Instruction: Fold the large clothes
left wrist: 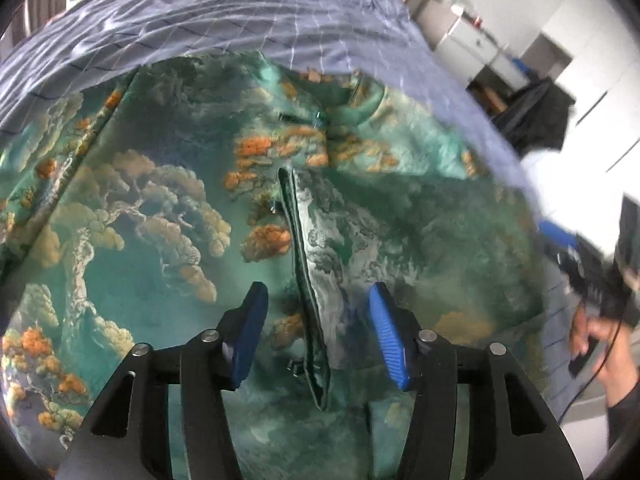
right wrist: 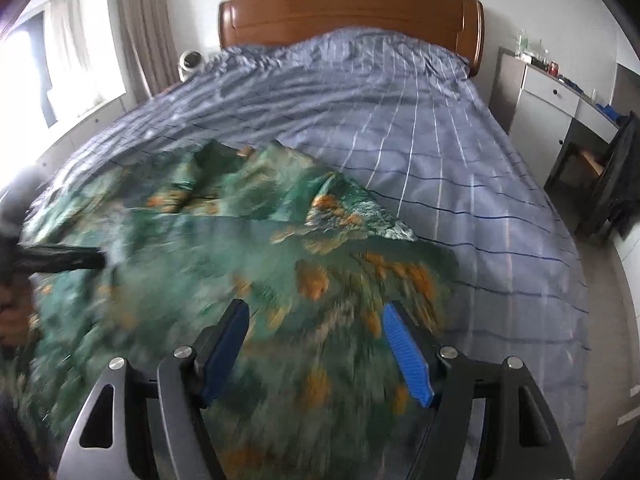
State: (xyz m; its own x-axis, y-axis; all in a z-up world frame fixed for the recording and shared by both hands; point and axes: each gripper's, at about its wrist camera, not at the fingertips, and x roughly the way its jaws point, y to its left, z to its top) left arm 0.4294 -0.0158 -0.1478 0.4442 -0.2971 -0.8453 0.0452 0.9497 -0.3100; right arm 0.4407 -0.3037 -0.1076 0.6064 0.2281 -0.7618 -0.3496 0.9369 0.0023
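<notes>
Green printed garment [left wrist: 168, 208] lies spread on the bed [right wrist: 460, 152], hardly folded yet; left gripper [left wrist: 316, 332] and right gripper [right wrist: 316, 352] both spread, pinching nothing.

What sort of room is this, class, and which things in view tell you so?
Most likely a bedroom: a bed with a wooden headboard, a blue checked bedcover, and a curtained window. A green patterned garment lies spread on the bedcover.
</notes>
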